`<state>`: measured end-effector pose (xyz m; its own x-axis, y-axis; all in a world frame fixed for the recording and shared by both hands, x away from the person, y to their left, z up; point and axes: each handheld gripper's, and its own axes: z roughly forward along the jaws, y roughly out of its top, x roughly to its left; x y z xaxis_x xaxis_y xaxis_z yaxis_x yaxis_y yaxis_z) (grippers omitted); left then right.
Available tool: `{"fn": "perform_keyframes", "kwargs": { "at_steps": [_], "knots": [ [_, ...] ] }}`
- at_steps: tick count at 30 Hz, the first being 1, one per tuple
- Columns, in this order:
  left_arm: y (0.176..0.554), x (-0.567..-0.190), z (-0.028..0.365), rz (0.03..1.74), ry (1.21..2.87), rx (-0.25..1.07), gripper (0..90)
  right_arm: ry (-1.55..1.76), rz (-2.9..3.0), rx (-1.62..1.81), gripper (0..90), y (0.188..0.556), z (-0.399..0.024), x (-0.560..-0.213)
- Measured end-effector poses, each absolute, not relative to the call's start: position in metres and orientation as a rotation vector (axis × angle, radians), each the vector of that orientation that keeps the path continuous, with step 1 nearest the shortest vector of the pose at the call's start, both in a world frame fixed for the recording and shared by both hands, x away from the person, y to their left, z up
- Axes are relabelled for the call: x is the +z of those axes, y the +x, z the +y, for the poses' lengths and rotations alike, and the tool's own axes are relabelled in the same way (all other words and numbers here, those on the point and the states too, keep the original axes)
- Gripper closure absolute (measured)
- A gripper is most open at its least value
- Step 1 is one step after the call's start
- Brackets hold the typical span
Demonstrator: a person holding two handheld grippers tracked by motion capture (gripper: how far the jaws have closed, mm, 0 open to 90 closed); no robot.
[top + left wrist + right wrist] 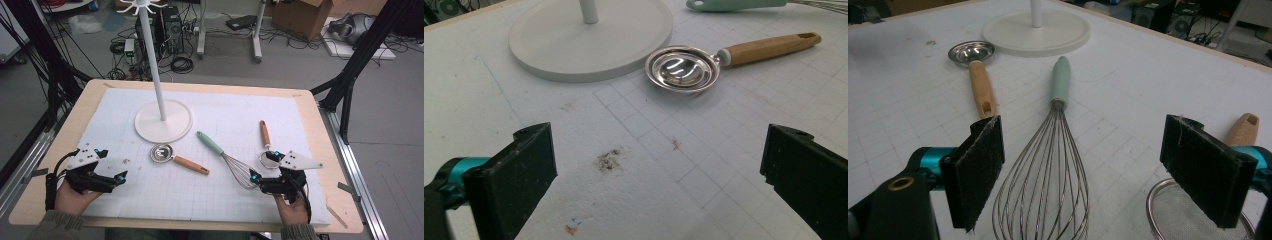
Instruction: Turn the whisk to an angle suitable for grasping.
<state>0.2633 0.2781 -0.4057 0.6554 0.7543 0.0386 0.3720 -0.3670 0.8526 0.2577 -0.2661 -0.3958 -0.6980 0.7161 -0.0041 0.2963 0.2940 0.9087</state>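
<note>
A white hanger stand (163, 121) rises from its round base at the back left of the mat. In front of it lie a steel scoop with a wooden handle (172, 158), a mint-handled whisk (223, 154) and a small strainer with a wooden handle (264, 136). My left gripper (112, 164) hovers open at the near left, aimed at the scoop (684, 67), with bare mat between its jaws. My right gripper (264, 165) stands open at the near right. The whisk wires (1048, 175) lie between its jaws without touching the pads, and the strainer mesh (1173, 215) sits under its right jaw.
A white gridded mat (220, 112) covers a wooden table (345, 200). Black frame posts (350, 75) stand to either side of the table. Behind it, cables, computer cases and a cardboard box (305, 15) lie on the floor.
</note>
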Motion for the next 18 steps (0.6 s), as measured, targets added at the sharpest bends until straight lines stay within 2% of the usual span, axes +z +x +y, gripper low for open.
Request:
{"fn": "perform_keyframes", "kwargs": {
  "at_steps": [18],
  "knots": [
    [0.2616, -0.4054, 0.2786, 0.879, 1.977, 0.543, 1.8, 0.919, 2.168, 1.409, 16.7, 0.2592, -0.263, -0.3956]
  ]
}}
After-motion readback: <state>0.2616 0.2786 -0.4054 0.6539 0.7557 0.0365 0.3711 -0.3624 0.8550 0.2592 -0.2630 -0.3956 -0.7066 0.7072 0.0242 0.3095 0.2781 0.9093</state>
